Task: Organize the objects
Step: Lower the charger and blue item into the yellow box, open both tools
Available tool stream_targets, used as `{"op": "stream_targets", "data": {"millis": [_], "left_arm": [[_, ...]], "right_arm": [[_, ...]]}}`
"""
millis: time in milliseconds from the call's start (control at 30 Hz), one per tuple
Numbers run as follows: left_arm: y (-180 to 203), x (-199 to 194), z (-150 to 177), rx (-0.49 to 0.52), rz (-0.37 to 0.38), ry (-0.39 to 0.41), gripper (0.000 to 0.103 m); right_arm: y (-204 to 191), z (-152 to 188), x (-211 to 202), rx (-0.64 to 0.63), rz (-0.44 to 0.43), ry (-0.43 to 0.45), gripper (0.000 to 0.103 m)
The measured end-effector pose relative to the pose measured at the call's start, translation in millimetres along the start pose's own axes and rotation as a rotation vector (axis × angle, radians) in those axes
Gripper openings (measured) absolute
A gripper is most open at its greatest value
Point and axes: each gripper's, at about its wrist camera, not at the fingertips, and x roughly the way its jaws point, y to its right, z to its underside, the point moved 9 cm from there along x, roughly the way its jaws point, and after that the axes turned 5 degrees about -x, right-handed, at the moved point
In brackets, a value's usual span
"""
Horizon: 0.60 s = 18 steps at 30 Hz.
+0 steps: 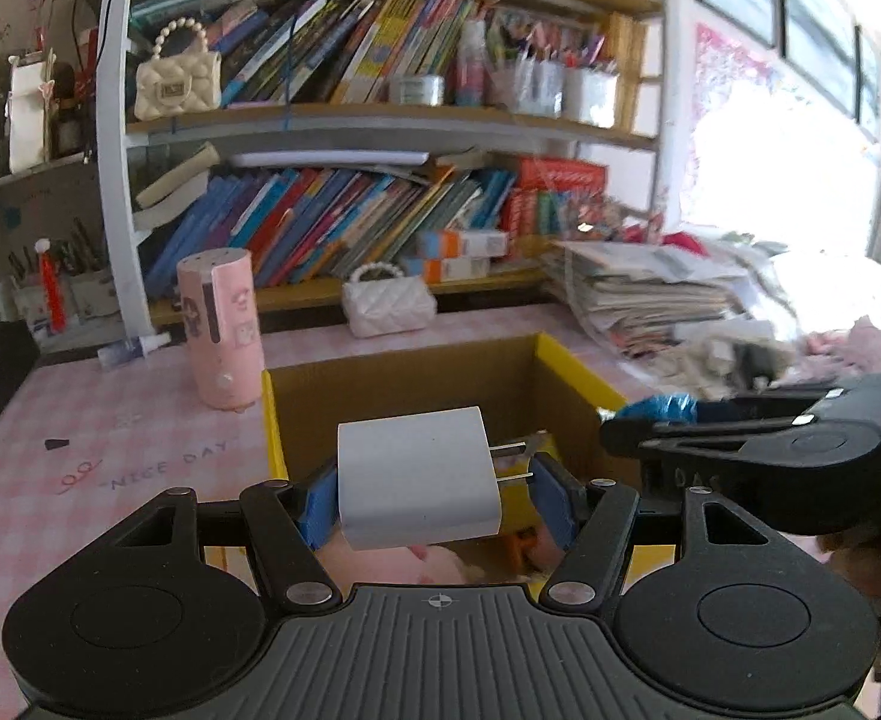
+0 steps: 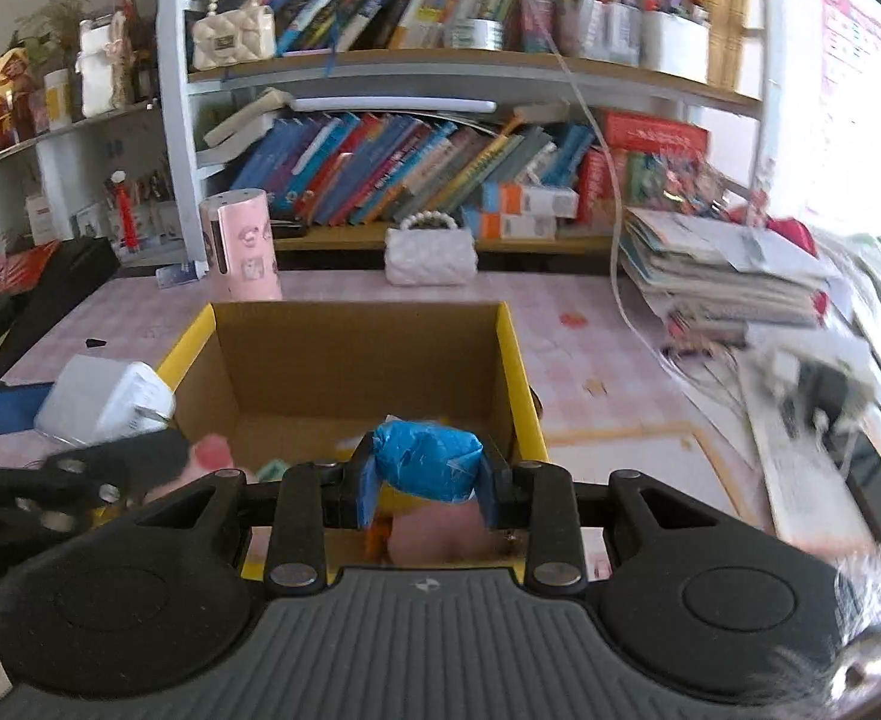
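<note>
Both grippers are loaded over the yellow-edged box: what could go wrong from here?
1. The white charger sits skewed in the left gripper, prongs toward one pad; it may twist loose.
2. The right gripper with the blue-wrapped object is beside it, so they may bump over the cardboard box.

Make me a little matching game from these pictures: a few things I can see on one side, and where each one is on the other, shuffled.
Things:
1. white charger
2. blue-wrapped lump
3. pink cylinder
4. cream quilted handbag

Places:
A. up on a bookshelf, beside leaning books
B. clamped in the right gripper
C. standing on the pink checked table, left of the cardboard box
D. held between the left gripper's blue pads

Pairs: 1-D, 2-B, 3-C, 4-A
</note>
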Motion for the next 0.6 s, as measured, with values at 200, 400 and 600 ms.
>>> {"op": "stream_targets", "data": {"millis": [200, 400, 600], "left_arm": [[-7.2, 36.2, 4.9, -0.005, -0.072, -0.057, 0.065], [-13.0, 58.6, 12.0, -0.009, -0.117, -0.107, 0.065], [-9.2, 71.8, 21.3, 0.023, -0.125, -0.145, 0.065]], "right_arm": [[-2.4, -8.4, 39.5, -0.059, -0.046, -0.026, 0.029], [-6.2, -5.5, 72.6, -0.118, -0.091, -0.077, 0.029], [-4.8, -1.0, 89.0, -0.158, -0.105, -0.089, 0.029]]}}
